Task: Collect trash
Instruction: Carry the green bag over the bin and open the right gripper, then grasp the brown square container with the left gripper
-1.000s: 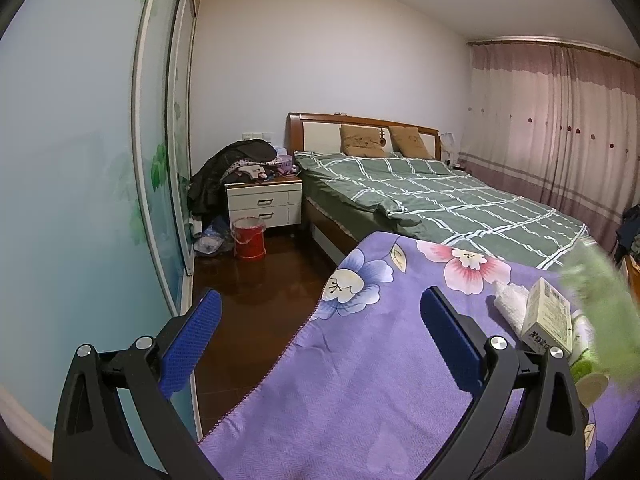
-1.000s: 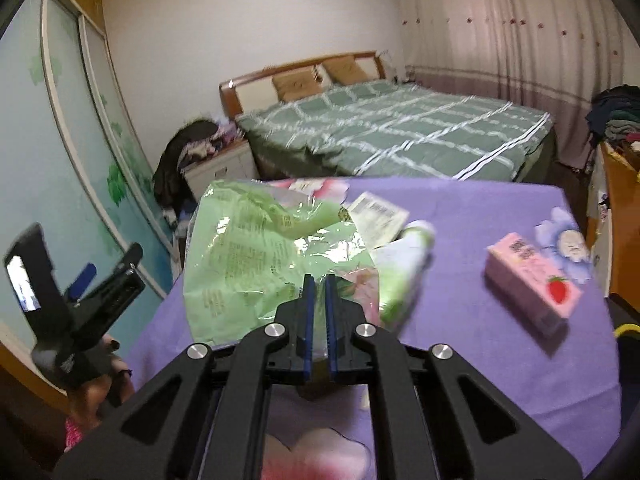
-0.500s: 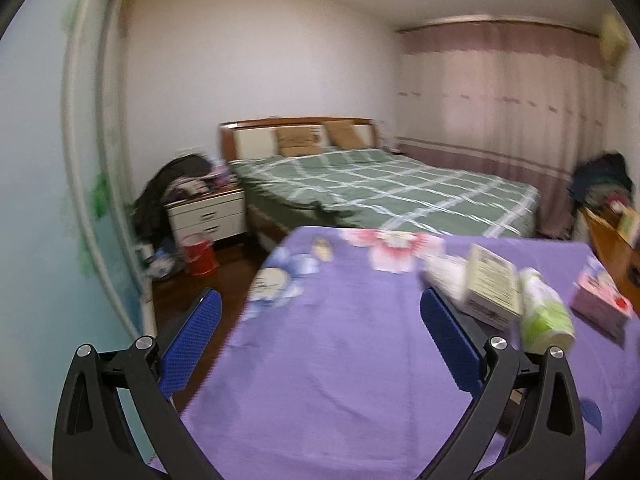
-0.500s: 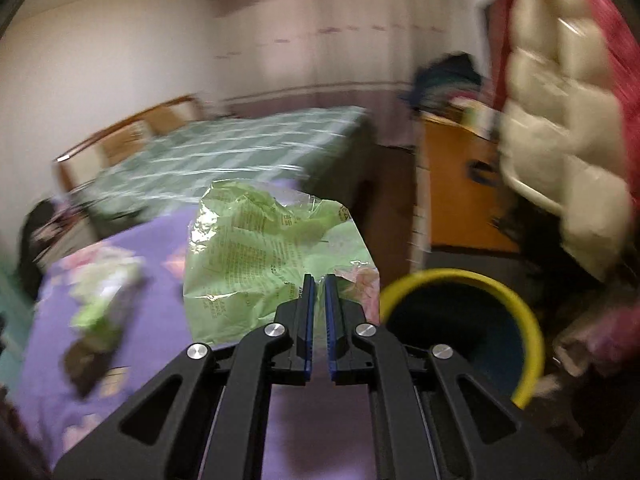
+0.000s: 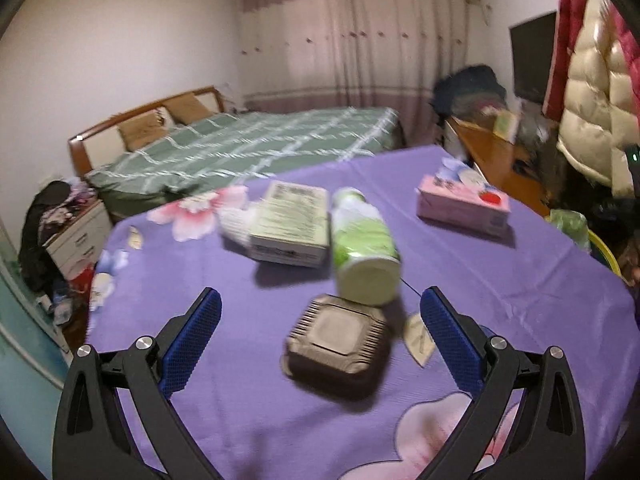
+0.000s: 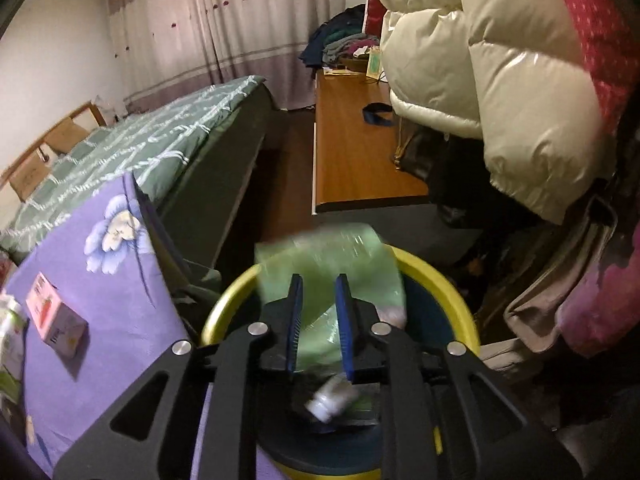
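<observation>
Since the earlier frames the right gripper (image 6: 318, 316) has been swung off the table and brought over the bin (image 6: 460, 312); the left gripper (image 5: 320, 332) has been turned from the bed side toward the table (image 5: 520, 280) clutter. The right jaws, then pinched on the wrapper (image 6: 332, 256), have just been opening. A narrow gap is seen now, with the wrapper between the pads, blurred, hanging over the bin mouth and apparently let go. Whether a pad is still brushed cannot be told.

The left jaws are spread wide, nothing held, with the brown tray (image 5: 340, 344) lying on the table between and just beyond them.

Also on the table: bottle (image 5: 360, 240) on its side, touching the tray's far edge; box (image 5: 288, 224) just beside the bottle, leaning on a white wad; pink carton (image 5: 460, 204) well apart, nearer the bin side.

Handling, judged:
- wrapper: light, thin, crinkly film; any edge may be pinched; it may cling or drift past the rim.
- tray: light, pulp-like, fairly stiff but crushable; best taken across opposite side walls, or by a rim.
- bottle: smooth, round, likely to roll; to be gripped across the body.
- box: light card, to be taken across the short sides.
</observation>
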A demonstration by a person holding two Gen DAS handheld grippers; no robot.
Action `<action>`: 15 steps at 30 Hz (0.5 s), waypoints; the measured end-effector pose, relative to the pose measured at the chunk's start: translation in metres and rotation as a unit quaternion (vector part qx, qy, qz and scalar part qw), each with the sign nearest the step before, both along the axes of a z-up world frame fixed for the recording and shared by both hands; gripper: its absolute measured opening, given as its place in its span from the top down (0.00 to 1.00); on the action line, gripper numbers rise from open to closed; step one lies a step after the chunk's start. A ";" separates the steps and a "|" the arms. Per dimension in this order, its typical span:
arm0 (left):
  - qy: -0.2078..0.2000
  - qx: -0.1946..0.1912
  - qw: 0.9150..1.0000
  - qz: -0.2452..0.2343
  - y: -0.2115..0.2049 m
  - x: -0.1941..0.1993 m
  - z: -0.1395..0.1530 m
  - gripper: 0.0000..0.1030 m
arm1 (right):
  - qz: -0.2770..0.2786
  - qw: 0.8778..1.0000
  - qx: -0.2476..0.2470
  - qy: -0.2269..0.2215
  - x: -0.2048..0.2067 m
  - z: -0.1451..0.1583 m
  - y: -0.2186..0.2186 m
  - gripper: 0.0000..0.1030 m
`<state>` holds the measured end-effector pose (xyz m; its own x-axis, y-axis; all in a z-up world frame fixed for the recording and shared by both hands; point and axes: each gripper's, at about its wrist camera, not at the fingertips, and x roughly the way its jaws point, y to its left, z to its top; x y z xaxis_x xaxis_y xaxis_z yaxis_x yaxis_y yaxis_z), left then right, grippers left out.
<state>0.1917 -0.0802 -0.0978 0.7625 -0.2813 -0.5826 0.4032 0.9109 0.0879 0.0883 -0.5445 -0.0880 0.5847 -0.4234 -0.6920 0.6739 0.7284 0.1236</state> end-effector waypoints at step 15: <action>0.081 0.031 0.996 -0.029 -0.012 0.029 -0.029 0.05 | 0.019 0.999 -0.011 -0.036 0.008 0.009 0.021 0.71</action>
